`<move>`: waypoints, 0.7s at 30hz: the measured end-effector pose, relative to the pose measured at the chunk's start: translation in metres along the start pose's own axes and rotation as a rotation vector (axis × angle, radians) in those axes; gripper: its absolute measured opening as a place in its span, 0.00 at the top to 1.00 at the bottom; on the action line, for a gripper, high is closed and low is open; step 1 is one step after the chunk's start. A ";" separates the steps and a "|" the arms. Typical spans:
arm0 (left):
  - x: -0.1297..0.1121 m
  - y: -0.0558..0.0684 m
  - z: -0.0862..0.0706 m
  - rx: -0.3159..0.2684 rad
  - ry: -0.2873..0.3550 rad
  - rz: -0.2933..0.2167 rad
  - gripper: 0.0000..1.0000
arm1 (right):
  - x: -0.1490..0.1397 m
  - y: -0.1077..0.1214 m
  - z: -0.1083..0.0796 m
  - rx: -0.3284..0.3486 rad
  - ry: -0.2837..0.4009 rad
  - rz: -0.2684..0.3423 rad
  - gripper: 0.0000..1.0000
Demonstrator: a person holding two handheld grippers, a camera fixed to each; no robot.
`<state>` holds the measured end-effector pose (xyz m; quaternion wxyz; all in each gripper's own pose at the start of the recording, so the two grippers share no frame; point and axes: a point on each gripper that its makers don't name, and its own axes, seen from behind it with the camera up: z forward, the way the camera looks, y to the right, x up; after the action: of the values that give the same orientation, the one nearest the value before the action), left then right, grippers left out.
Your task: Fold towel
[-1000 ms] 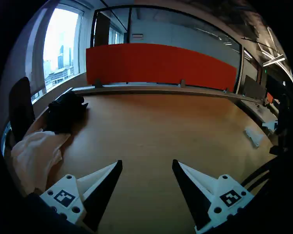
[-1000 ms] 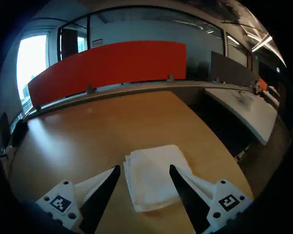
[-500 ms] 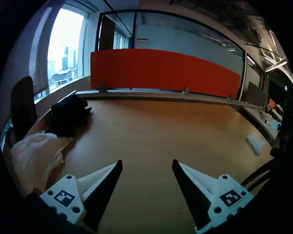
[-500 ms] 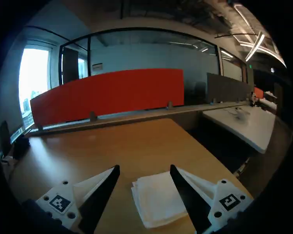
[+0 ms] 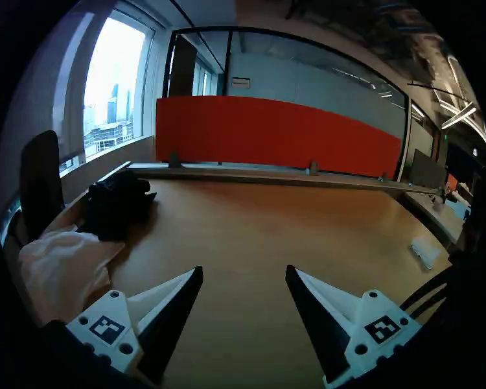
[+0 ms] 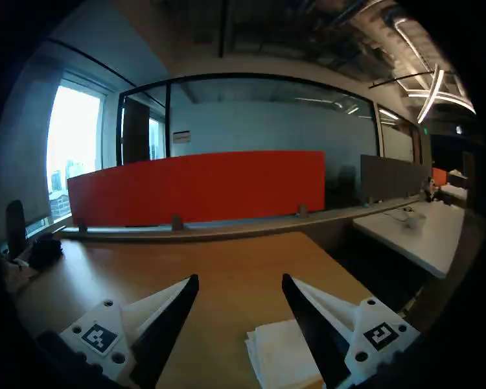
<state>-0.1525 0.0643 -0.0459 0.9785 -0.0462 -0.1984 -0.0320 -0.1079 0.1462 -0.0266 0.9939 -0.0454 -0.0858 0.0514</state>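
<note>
Below my right gripper (image 6: 238,277), spread and empty like my left gripper (image 5: 243,268), the towel (image 6: 277,356) looks soft, limp; I'd pinch a corner.

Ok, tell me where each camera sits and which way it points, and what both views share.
Left gripper view: rides the left hand-held gripper low over the wooden table, facing the red partition; its two open fingers show, a cream cloth and black bundle at left.
Right gripper view: rides the right hand-held gripper, tilted up more toward the same partition and ceiling; its open fingers show, the folded white towel beneath them.
Shared: table, partition, window, black bundle.
</note>
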 end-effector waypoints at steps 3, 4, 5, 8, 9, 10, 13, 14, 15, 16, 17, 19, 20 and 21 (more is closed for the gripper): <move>0.007 -0.002 0.001 -0.001 0.019 -0.005 0.06 | 0.010 -0.011 -0.001 0.010 0.020 -0.008 0.00; 0.010 -0.002 0.001 -0.003 0.024 -0.006 0.05 | 0.012 -0.014 -0.001 0.014 0.025 -0.008 0.00; 0.012 -0.002 0.001 -0.004 0.030 -0.006 0.05 | 0.014 -0.018 0.000 0.017 0.030 -0.008 0.00; 0.021 -0.002 0.002 -0.010 0.053 -0.003 0.05 | 0.019 -0.027 0.000 0.022 0.044 -0.007 0.00; 0.025 -0.002 0.002 -0.011 0.063 -0.002 0.05 | 0.021 -0.030 0.000 0.024 0.048 -0.007 0.00; 0.029 -0.002 0.002 -0.012 0.073 -0.001 0.05 | 0.022 -0.033 0.000 0.026 0.052 -0.008 0.00; 0.041 -0.004 0.002 -0.009 0.102 -0.002 0.05 | 0.028 -0.045 -0.001 0.036 0.064 -0.012 0.01; 0.044 -0.006 0.002 -0.006 0.111 -0.003 0.05 | 0.030 -0.049 -0.001 0.041 0.067 -0.015 0.00; 0.048 -0.007 0.002 -0.002 0.121 -0.004 0.05 | 0.032 -0.053 -0.002 0.048 0.071 -0.018 0.00; 0.051 -0.009 0.002 0.002 0.131 -0.005 0.06 | 0.034 -0.058 -0.001 0.054 0.073 -0.022 0.00; 0.055 -0.011 0.002 0.007 0.140 -0.006 0.06 | 0.035 -0.062 -0.001 0.060 0.075 -0.026 0.00; 0.061 -0.015 0.002 0.019 0.159 -0.004 0.05 | 0.039 -0.071 -0.001 0.070 0.078 -0.031 0.00; 0.064 -0.017 0.002 0.024 0.167 -0.002 0.05 | 0.040 -0.075 0.000 0.074 0.080 -0.033 0.00; 0.066 -0.019 0.002 0.029 0.175 0.000 0.05 | 0.042 -0.079 0.000 0.077 0.081 -0.034 0.00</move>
<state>-0.0935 0.0425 -0.0170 0.9927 -0.0290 -0.1125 -0.0329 -0.0592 0.0721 -0.0118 0.9984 -0.0075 -0.0441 0.0359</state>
